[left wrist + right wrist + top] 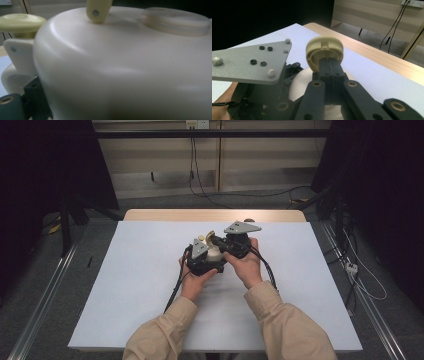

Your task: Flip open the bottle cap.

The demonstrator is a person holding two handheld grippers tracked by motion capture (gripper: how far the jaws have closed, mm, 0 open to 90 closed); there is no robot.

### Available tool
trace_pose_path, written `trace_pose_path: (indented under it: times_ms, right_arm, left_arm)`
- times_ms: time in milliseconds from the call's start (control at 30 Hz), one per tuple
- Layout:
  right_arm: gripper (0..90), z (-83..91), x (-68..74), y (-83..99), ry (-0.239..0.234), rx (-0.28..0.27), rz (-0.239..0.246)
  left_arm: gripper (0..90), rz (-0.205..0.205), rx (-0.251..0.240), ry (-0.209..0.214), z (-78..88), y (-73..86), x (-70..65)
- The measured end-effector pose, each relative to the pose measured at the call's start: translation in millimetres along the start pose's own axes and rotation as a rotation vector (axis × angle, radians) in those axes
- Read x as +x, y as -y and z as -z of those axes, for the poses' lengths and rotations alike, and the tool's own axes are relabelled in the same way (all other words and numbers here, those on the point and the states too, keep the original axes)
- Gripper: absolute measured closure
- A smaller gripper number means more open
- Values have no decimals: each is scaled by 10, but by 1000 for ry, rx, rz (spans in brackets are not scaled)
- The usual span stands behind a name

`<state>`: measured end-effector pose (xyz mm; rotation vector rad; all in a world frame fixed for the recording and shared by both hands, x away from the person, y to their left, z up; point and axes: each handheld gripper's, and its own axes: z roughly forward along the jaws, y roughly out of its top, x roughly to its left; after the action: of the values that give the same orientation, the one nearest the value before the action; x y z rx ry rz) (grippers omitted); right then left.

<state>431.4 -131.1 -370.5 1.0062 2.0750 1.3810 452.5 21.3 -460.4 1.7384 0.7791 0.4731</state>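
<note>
Right gripper view: the fingers (pixel 329 67) are seen closed on a yellowish lid (pixel 324 51); left gripper's finger state cannot be told

Counts, as seen — one table (pixel 150 270) under a white sheet; two hands, each with one gripper: left gripper (pixel 212 257), right gripper (pixel 216 240). Two grey three-cornered plates, one per gripper. One cream pot (pixel 125 75) — carrying one yellowish knob (pixel 21 22) and one yellowish handle (pixel 324 51).
</note>
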Motion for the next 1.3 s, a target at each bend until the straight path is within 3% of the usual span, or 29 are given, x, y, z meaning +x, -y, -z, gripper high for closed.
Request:
trace_pose_path:
  times_ms: [333, 367, 467, 633, 733, 867, 967, 1100, 1300]
  right_arm:
    - [900, -9, -38, -26, 8, -8, -6]
    - [900, -12, -41, -29, 10, -9, -6]
    - [900, -20, -43, -56, 10, -10, -3]
    - [875, 24, -38, -71, 12, -19, 3]
    - [766, 79, -23, -43, 18, -20, 11]
    - [597, 155, -19, 43, 22, -10, 10]
    - [524, 226, -23, 135, 16, -15, 2]
    - [418, 327, -38, 229, 7, -22, -11]
    - [289, 488, -50, 374, 1, -29, -21]
  left_arm:
    - [52, 2, 3, 0, 2, -2, -2]
    - [52, -11, 5, 0, 5, -5, 7]
    - [51, 9, -6, 3, -1, 1, -1]
    - [48, 5, 3, -2, 6, 2, -7]
    - [38, -20, 29, -9, 12, 6, -17]
    - [37, -19, 58, 5, 31, 6, 6]
    - [35, -21, 85, 9, 54, 9, 19]
    - [34, -3, 90, 33, 80, 17, 31]
    - [35, -3, 93, 35, 116, 25, 36]
